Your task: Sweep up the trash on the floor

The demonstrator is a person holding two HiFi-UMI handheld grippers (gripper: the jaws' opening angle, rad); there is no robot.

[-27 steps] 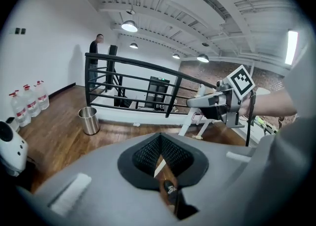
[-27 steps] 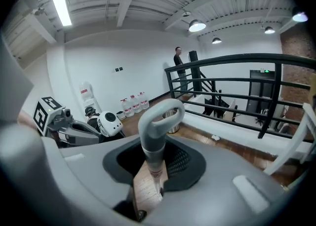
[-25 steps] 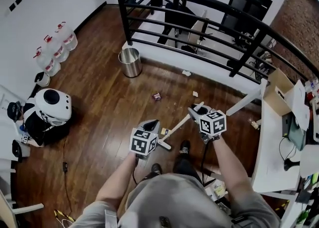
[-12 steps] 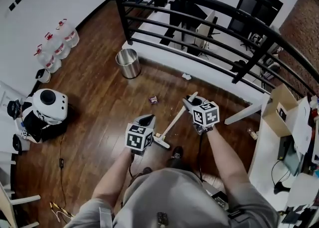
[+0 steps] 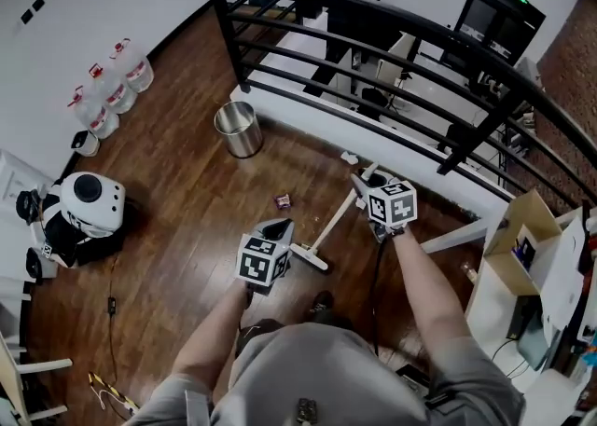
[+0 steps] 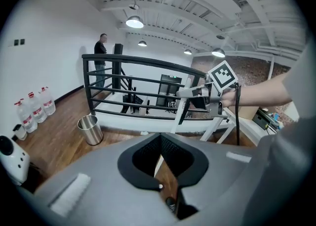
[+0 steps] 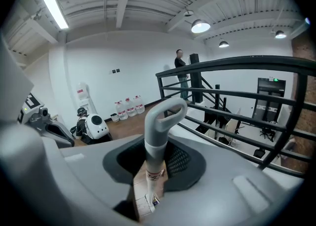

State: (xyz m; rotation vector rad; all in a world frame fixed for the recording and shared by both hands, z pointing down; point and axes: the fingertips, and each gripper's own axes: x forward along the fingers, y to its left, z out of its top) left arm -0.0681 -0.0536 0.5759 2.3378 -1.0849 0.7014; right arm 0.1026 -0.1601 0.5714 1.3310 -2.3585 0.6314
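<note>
My right gripper [image 5: 365,182] is shut on the grey grip of a white broom handle [image 7: 159,121]. The handle [image 5: 331,221] slants down to the broom head [image 5: 309,257] on the wood floor. My left gripper [image 5: 279,230] hangs just left of the broom head, shut with nothing in it; its closed jaws [image 6: 161,157] show only floor behind them. A small dark wrapper [image 5: 282,200] lies on the floor ahead of the left gripper. A white paper scrap [image 5: 349,158] sits near the railing base. The right gripper [image 6: 216,87] shows in the left gripper view too.
A steel trash can [image 5: 239,129] stands by the black railing [image 5: 373,70]. Water bottles [image 5: 110,89] line the left wall, and a white round machine [image 5: 84,202] sits beside them. White table legs [image 5: 457,236] and a cardboard box [image 5: 519,245] are on the right.
Both grippers and the broom have travelled toward the railing and trash can. The wrapper and paper scrap now lie closer to the grippers. Neither gripper's jaws changed.
</note>
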